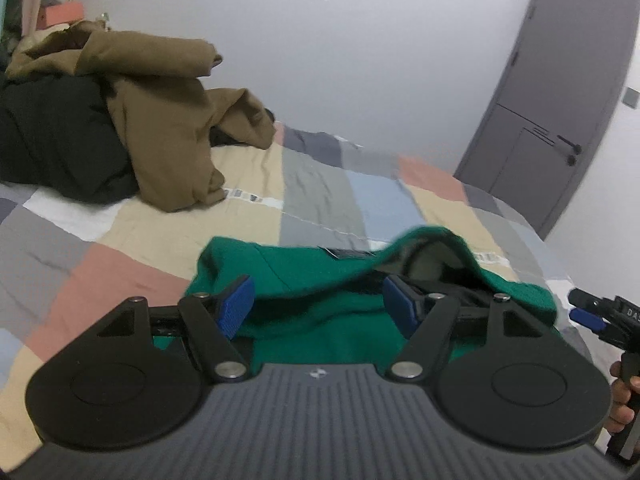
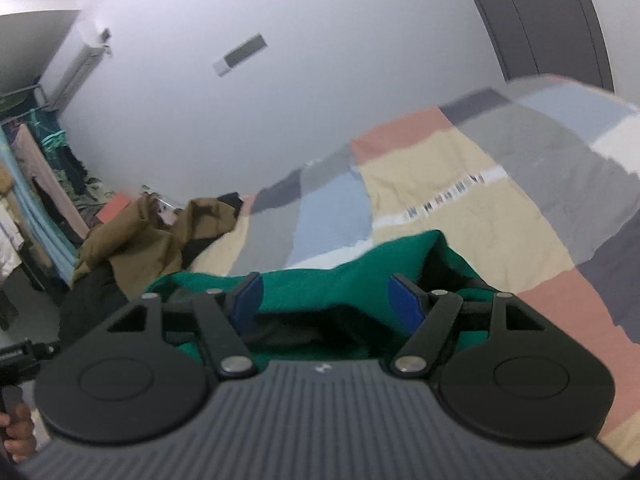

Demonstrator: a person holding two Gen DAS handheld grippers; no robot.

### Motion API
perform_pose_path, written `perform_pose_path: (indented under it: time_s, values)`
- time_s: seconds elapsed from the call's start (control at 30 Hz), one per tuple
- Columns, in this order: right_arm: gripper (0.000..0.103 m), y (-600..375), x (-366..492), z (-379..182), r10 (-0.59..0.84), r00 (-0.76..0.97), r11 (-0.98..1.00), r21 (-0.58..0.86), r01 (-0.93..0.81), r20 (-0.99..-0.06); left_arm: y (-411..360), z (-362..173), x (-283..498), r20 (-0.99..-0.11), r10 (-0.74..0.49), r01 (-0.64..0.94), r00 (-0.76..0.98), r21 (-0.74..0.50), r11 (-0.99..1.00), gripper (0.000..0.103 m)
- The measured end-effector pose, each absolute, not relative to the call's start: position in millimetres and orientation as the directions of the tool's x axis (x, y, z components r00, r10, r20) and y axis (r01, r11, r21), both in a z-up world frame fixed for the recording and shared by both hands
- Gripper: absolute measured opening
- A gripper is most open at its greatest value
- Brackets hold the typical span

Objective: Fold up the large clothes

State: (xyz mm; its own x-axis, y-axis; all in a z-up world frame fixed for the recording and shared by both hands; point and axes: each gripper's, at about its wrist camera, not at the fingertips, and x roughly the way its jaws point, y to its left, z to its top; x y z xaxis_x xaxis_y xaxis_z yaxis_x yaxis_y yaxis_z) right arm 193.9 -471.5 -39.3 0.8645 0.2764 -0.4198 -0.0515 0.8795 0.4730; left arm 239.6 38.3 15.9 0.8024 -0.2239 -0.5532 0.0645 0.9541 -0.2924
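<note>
My left hand-held gripper [image 1: 318, 307]: jaws spread wide, blue ribbed pads clear of cloth, nothing held. My right hand-held gripper [image 2: 323, 302]: same, agape, empty. Green garment [image 1: 304, 280]: thick knit, soft, lies bunched at near edge of bed [image 1: 168, 224], hood-like opening gaping, dark lining showing. Fold looks partway; needs flattening. Brown coat [image 1: 160, 120]: heavy, crumpled atop black garment [image 1: 52, 140], far left corner, unfolded. Bedcover: patchwork, matte, wrinkled.
</note>
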Motion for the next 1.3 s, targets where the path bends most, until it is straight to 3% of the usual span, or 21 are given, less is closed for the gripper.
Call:
perform_pose_path:
  time_s: [0.2, 0.43, 0.53, 0.8, 1.13, 1.3]
  values:
    - [0.072, -431.7, 162.0, -36.8, 0.317, 0.854, 0.899, 0.419, -0.131, -0.413, 16.2, -12.2, 224.8, -0.618, -0.272, 0.114, 0.737, -0.284, 0.952, 0.075]
    - [0.07, -379.1, 164.7, -59.6, 0.368, 0.787, 0.911, 0.361, -0.199, -0.495, 6.1, -48.5, 241.4, -0.677, -0.261, 0.12, 0.688, -0.249, 0.961, 0.074]
    - [0.064, -365.9, 170.7, -71.2, 0.383, 0.756, 0.909, 0.363, -0.206, -0.53, 7.1, -57.0, 246.5, -0.685, -0.249, 0.108, 0.684, -0.243, 0.964, 0.074]
    - [0.062, -332.1, 228.3, -78.6, 0.304, 0.773, 0.949, 0.245, -0.198, -0.556, 17.8, -55.1, 250.8, -0.658, -0.271, 0.084, 0.703, -0.301, 0.95, 0.074]
    - [0.063, -324.4, 365.9, -98.8, 0.249, 0.684, 0.938, 0.347, 0.006, -0.686, 31.2, -49.2, 255.5, -0.599, -0.272, 0.087, 0.753, -0.319, 0.944, 0.075]
    - [0.061, -318.7, 395.7, -87.2, 0.21, 0.733, 0.936, 0.349, 0.04, -0.647, 39.0, -54.1, 255.9, -0.583, -0.296, 0.092, 0.756, -0.353, 0.931, 0.075]
